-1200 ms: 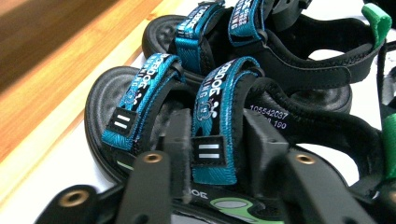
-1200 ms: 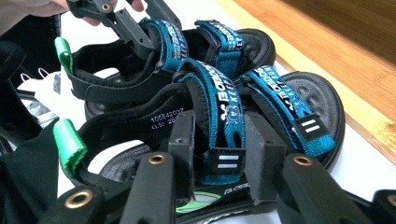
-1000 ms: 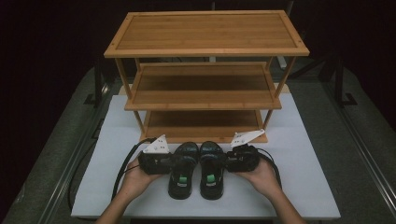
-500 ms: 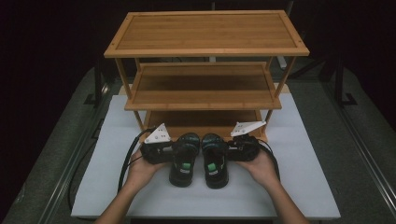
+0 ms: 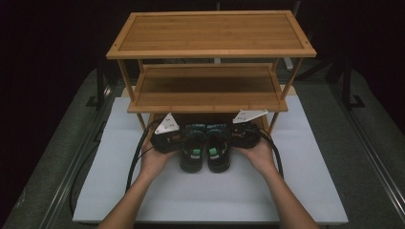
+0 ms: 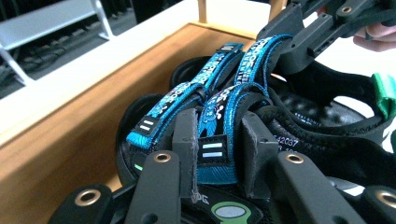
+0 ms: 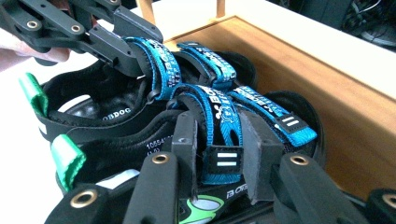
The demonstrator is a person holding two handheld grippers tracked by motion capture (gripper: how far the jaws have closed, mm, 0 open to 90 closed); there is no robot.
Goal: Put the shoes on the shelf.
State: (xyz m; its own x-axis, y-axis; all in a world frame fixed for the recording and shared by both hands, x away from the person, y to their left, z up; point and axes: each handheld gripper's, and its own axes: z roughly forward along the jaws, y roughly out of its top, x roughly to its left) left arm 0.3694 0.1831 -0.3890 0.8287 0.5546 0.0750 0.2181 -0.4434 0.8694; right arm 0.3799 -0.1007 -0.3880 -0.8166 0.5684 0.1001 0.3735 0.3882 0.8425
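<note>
A pair of black sandals with blue straps and green heel tabs lies side by side on the white mat (image 5: 114,195). Their toes reach the bottom shelf of the wooden rack (image 5: 210,36). My left gripper (image 5: 165,139) is shut on a blue strap (image 6: 211,156) of the left sandal (image 5: 192,153). My right gripper (image 5: 246,134) is shut on a blue strap (image 7: 223,161) of the right sandal (image 5: 218,153). In the left gripper view the right gripper (image 6: 310,37) pinches the other sandal's strap. In the right gripper view the left gripper (image 7: 105,39) does the same.
The rack has three bamboo shelves; its middle shelf (image 5: 205,95) overhangs the sandals' toes. The raised lip of the bottom shelf (image 6: 70,135) runs right beside the sandals. Black cables (image 5: 136,157) trail from both grippers over the mat. Dark floor surrounds the table.
Both grippers have carried the sandals forward, away from the person, so that the toes now reach the rack's bottom shelf. Both grips are unchanged.
</note>
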